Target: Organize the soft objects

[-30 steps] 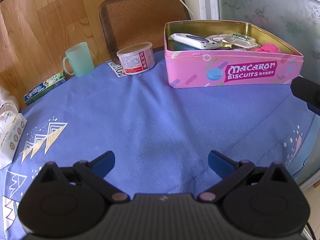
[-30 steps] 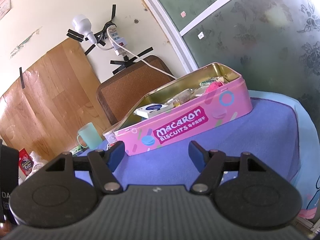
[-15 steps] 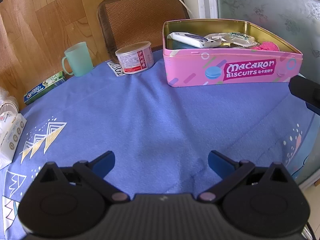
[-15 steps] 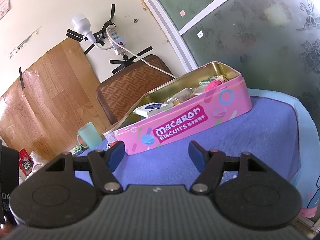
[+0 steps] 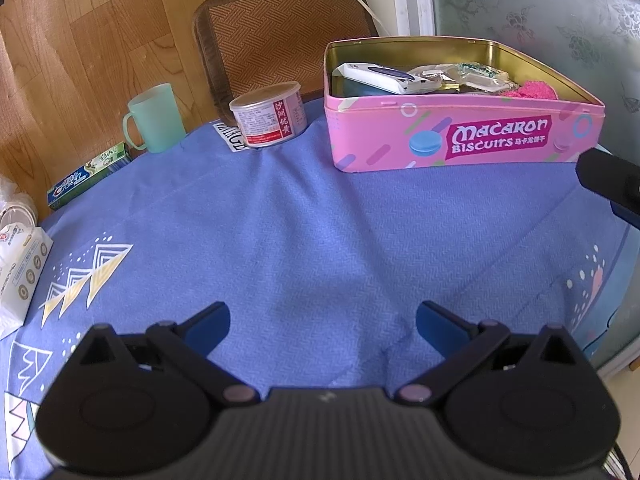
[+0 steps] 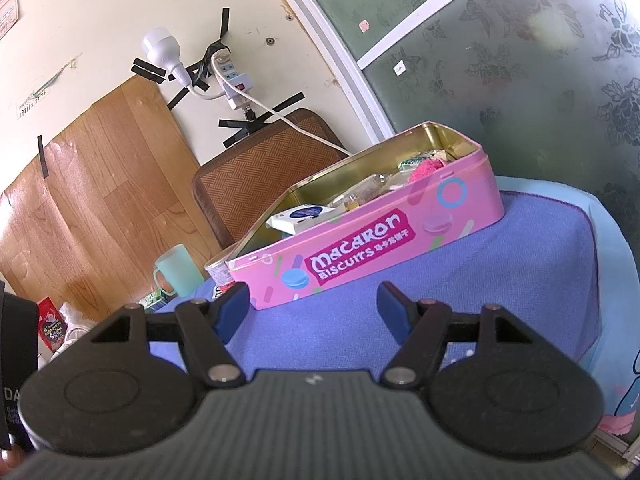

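Observation:
A pink "Macaron Biscuits" tin (image 5: 464, 140) (image 6: 372, 252) stands open at the far right of the blue tablecloth (image 5: 304, 240). Inside lie a white packet (image 5: 380, 77) (image 6: 302, 216), several clear wrappers (image 5: 448, 76) and a pink knitted piece (image 5: 534, 90) (image 6: 426, 168). My left gripper (image 5: 322, 320) hangs open over bare cloth, well short of the tin, nothing between its fingers. My right gripper (image 6: 312, 308) is open too, aimed at the tin's front wall with empty jaws. Its dark tip (image 5: 608, 180) shows at the right edge of the left wrist view.
Left of the tin stand a round can (image 5: 270, 116) and a mint green mug (image 5: 154, 118) (image 6: 178, 270). A toothpaste box (image 5: 90, 174) and a white tissue pack (image 5: 20, 276) lie at the left edge. A woven chair back (image 5: 280, 28) rises behind the table.

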Demonstrator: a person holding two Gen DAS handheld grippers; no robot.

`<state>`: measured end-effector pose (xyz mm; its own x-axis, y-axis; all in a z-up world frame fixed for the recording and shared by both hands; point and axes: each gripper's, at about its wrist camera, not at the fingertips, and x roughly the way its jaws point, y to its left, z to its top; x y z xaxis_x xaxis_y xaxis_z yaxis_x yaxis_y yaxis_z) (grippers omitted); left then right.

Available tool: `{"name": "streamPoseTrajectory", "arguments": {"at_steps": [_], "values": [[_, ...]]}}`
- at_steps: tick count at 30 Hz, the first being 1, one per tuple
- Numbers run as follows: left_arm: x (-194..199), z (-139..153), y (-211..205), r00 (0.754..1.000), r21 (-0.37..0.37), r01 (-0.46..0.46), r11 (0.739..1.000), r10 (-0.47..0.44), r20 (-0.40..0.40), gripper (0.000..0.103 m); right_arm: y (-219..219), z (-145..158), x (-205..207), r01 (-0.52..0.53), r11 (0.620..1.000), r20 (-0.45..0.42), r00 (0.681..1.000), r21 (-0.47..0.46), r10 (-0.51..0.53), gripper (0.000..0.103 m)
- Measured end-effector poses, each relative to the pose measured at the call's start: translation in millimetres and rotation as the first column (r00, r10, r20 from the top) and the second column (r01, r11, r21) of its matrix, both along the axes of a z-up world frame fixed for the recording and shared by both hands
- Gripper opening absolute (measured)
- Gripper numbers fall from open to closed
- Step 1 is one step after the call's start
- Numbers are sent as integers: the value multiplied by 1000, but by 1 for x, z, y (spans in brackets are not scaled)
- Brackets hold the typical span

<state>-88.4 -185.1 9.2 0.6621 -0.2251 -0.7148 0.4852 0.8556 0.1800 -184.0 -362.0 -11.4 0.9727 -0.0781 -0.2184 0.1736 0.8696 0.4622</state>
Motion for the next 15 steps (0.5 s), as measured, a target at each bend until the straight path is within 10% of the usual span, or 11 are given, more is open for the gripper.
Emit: {"name": "streamPoseTrajectory", "arguments": {"at_steps": [15], "values": [[2,4,6,1000,-29,17,999,-17,7,103,3,-4,0,2,1000,-2,1000,-4,-2,72]]}}
